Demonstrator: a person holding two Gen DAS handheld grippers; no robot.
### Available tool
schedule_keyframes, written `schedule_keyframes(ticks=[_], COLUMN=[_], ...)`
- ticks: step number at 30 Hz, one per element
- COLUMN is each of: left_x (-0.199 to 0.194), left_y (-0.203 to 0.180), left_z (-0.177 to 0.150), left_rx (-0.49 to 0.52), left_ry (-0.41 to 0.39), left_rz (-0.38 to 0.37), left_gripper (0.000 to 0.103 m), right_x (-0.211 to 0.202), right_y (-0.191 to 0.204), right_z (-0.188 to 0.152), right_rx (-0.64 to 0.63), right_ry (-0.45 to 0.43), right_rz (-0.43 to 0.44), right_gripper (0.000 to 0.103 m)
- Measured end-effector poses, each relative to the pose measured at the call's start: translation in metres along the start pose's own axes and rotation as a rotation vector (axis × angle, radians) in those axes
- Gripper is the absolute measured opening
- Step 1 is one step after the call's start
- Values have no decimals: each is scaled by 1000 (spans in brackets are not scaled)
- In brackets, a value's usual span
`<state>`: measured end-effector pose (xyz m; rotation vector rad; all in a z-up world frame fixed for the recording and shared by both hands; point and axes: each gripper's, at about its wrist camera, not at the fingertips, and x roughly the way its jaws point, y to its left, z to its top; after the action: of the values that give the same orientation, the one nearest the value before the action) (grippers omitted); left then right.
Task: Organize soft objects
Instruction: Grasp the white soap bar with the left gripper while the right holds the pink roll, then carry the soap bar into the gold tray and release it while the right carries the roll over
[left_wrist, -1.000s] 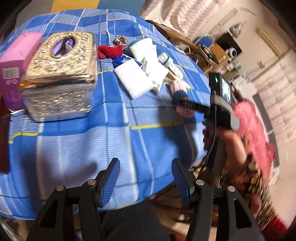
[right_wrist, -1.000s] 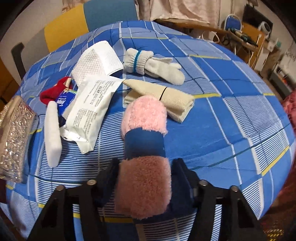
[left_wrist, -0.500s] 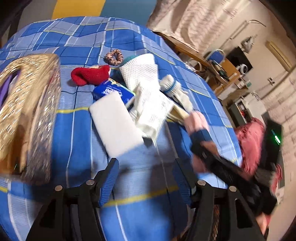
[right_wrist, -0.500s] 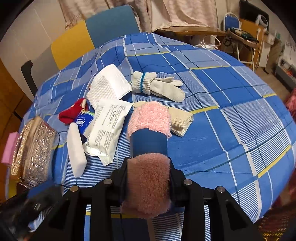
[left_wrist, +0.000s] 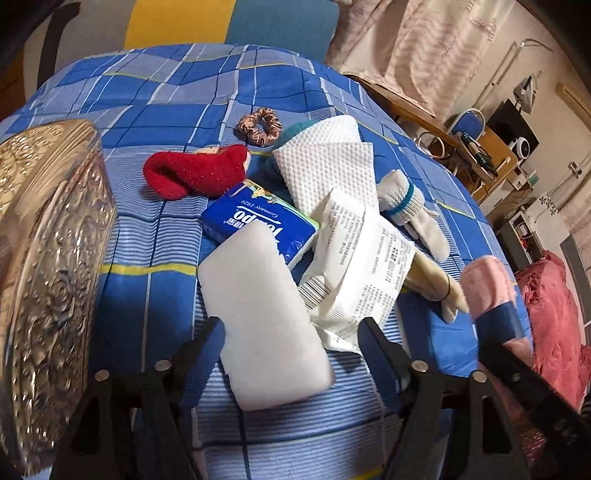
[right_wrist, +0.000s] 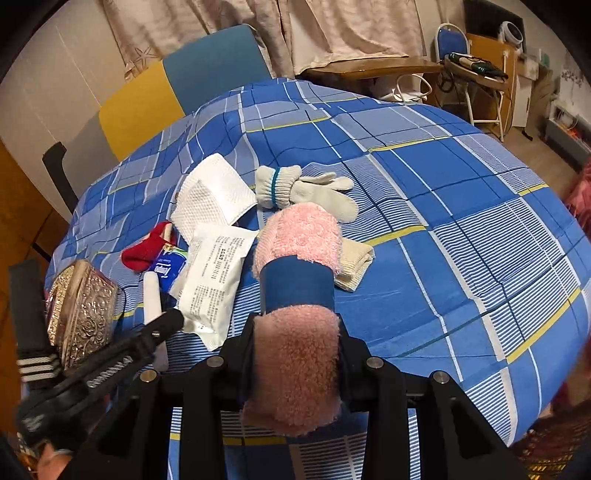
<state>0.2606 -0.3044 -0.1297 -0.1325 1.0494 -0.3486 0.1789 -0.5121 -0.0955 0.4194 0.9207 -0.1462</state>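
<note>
My right gripper (right_wrist: 295, 332) is shut on a pink fluffy roll with a blue band (right_wrist: 297, 280) and holds it above the blue checked tablecloth (right_wrist: 461, 229); the roll also shows in the left wrist view (left_wrist: 489, 291). My left gripper (left_wrist: 291, 339) is open, its fingers on either side of a white foam block (left_wrist: 262, 310). Beyond lie a white wipes packet (left_wrist: 358, 266), a blue tissue pack (left_wrist: 258, 221), a red sock (left_wrist: 195, 173), a white waffle cloth (left_wrist: 325, 162), a white glove (left_wrist: 410, 210), a beige folded cloth (right_wrist: 354, 266) and a brown scrunchie (left_wrist: 259, 125).
An ornate metal box (left_wrist: 48, 258) stands at the left, close to my left gripper. A yellow and blue chair (right_wrist: 177, 85) is behind the table. A wooden desk (right_wrist: 373, 70) and a folding chair (right_wrist: 476, 74) stand at the back right.
My left gripper moved forward over the table until its open fingers flank the white foam block. My right gripper closed on the pink roll and lifted it slightly.
</note>
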Motion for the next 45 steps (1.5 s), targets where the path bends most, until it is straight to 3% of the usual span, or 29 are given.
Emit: schedule_keyframes(ticks=[4,7,10,13,16,20,26,33,40,45], left_x=[-4,-5,-9,-18,-36,-61,-103,-169,-214,-235], left_y=[1,4,4,-1,-9,-10,8,52,122,179], left_z=[-3,-3,-6,-10,-16,-26,-29,-29,-23,-18], left_rx=[28,26,42,90,156,194,173,161,96,34], left_ry=[-9,-6,-4,-19,-65,-112,-147,-217,-248,-276], left_rz=[-20,6,8,20,36,-17,-114,-204,-207,-147], left_gripper=[74,58,52,35,28,26,25,25,25,25], right_x=[0,0,0,0,1,4,4,5,4,-2], right_y=[-1,1,1,2,4,3,5,9,24,50], right_z=[0,-1,-2,-3,-3,-5,-7,-11,-21,-31], right_rx=[14,9,11,7,2,4,-11,-35,-75,-178], right_ry=[-1,-2,-1,-2,-2,5,-7,-15,-30,-76], right_rz=[21,26,35,38,42,48,34,26,22,-15], right_gripper=[37,37,37,37,37,37,37,37,37,37])
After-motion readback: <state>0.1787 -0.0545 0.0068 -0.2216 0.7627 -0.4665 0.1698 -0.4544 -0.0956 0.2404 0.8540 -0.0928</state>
